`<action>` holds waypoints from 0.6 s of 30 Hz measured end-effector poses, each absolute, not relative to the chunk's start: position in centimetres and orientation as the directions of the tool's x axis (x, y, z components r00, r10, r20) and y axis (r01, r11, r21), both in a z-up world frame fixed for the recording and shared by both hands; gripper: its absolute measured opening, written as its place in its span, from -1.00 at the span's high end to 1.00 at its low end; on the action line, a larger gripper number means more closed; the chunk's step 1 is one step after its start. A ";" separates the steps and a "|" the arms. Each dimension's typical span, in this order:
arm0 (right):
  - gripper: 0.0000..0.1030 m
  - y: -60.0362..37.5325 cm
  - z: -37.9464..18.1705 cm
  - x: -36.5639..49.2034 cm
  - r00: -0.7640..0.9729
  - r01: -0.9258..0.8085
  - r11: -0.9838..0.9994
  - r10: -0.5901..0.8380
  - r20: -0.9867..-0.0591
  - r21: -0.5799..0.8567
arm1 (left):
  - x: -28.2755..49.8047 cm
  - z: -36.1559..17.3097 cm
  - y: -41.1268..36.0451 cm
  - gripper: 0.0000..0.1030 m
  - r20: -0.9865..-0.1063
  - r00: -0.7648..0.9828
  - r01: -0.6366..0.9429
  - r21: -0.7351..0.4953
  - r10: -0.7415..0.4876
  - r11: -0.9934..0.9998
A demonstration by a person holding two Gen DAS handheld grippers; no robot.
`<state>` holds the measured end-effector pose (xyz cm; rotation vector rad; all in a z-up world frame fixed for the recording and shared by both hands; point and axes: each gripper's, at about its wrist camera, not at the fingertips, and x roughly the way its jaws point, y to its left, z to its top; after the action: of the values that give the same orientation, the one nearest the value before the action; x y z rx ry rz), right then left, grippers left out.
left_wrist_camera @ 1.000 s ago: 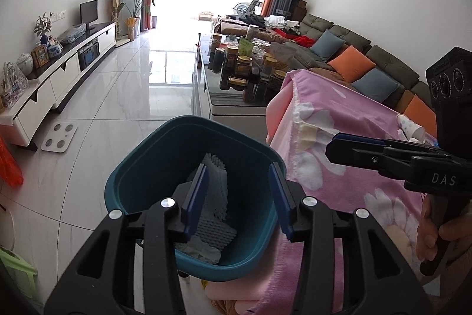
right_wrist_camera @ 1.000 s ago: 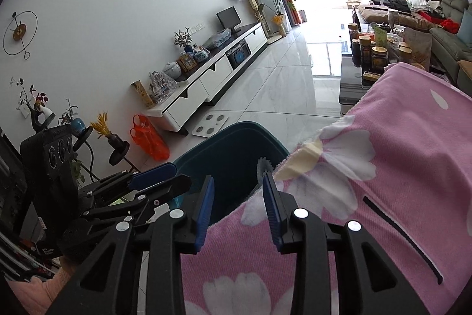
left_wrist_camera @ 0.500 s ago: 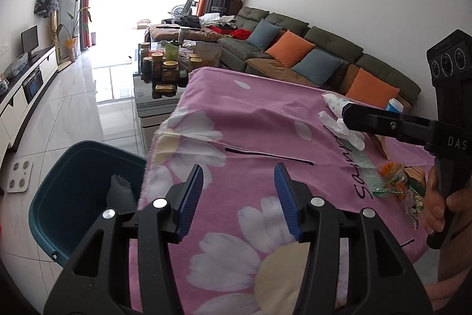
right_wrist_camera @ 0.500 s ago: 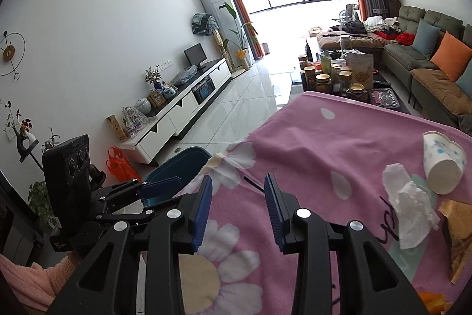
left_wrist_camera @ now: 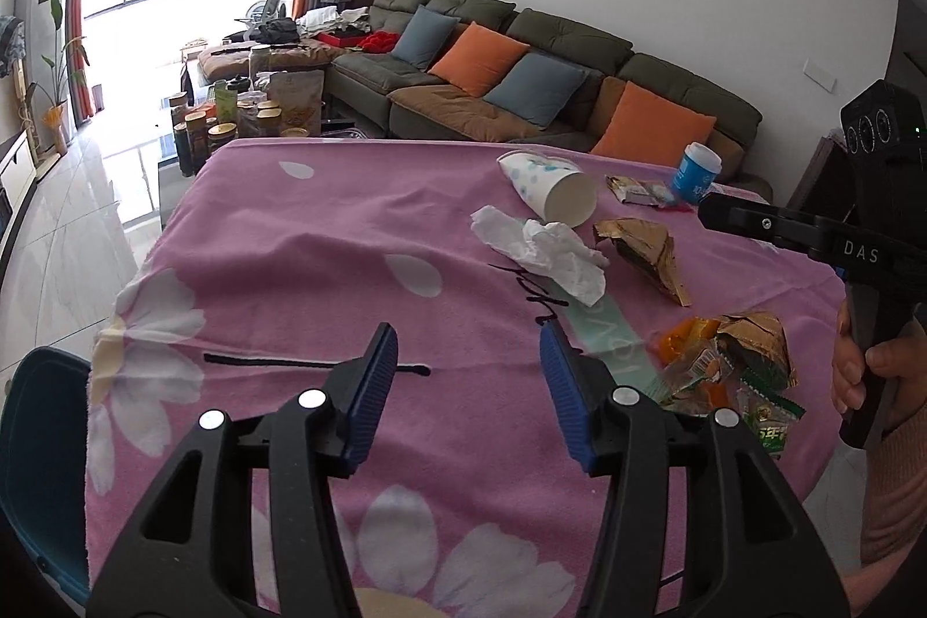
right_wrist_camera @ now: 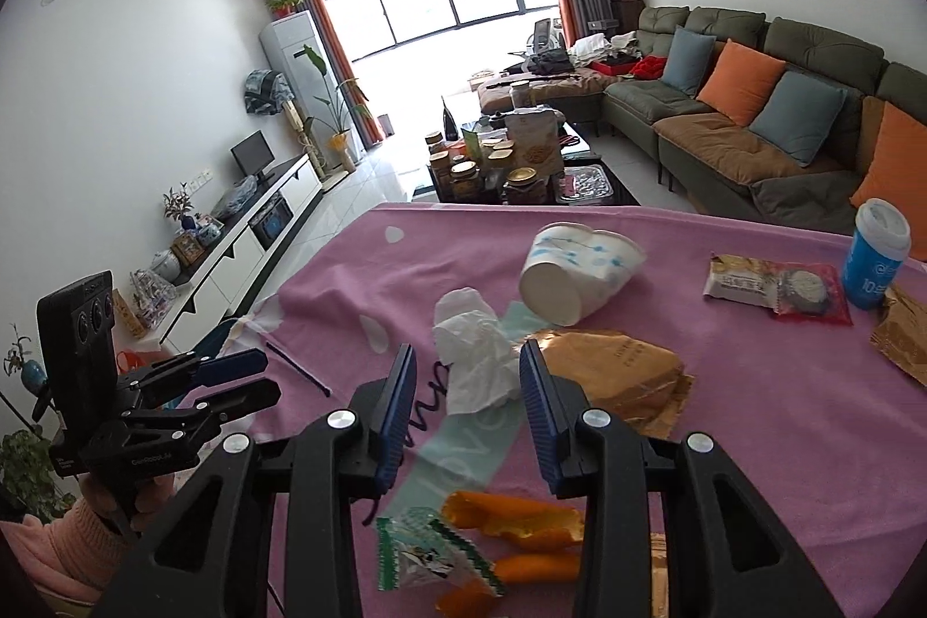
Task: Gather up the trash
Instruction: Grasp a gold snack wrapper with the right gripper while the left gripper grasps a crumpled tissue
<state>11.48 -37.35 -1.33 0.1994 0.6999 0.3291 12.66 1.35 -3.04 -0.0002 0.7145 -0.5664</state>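
Note:
Trash lies on the pink flowered cloth (left_wrist_camera: 289, 241): a crumpled white tissue (left_wrist_camera: 544, 250) (right_wrist_camera: 475, 346), a paper cup (left_wrist_camera: 550, 189) (right_wrist_camera: 579, 270) on its side, a gold wrapper (left_wrist_camera: 643, 247) (right_wrist_camera: 614, 369), and orange peel with snack wrappers (left_wrist_camera: 718, 363) (right_wrist_camera: 521, 519). My left gripper (left_wrist_camera: 466, 334) is open over bare cloth, short of the tissue, and holds nothing. My right gripper (right_wrist_camera: 468, 348) is open and empty, and the tissue lies just beyond its tips. The teal bin (left_wrist_camera: 40, 444) (right_wrist_camera: 217, 337) shows at the table's left edge.
A blue lidded cup (right_wrist_camera: 875, 253) and a flat snack packet (right_wrist_camera: 776, 282) lie at the far right of the cloth. Behind the table stand a coffee table with jars (right_wrist_camera: 498, 166) and a long sofa (left_wrist_camera: 521, 68). A white TV cabinet (right_wrist_camera: 249, 236) lines the left wall.
Both grippers swung from the teal bin to the right, over the table, so the tissue, cup and wrappers came into view. The left jaws stand slightly wider.

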 end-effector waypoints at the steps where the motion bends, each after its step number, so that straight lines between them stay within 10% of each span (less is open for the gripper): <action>1: 0.32 -38.3 -1.5 11.7 0.719 -0.217 0.934 0.349 -0.602 0.282 | 12.9 -3.0 0.6 -0.01 -0.623 0.607 0.498 -0.186 -0.494 0.847; 18: -0.04 -43.6 -4.9 15.3 0.671 -0.139 0.947 0.306 -0.676 0.290 | 19.0 -4.7 -7.1 -0.13 -0.714 0.511 0.512 -0.194 -0.478 0.837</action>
<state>15.25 -43.62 -4.91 0.2222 0.7981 0.2531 19.04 -7.06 -4.69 0.0440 0.8457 -0.5961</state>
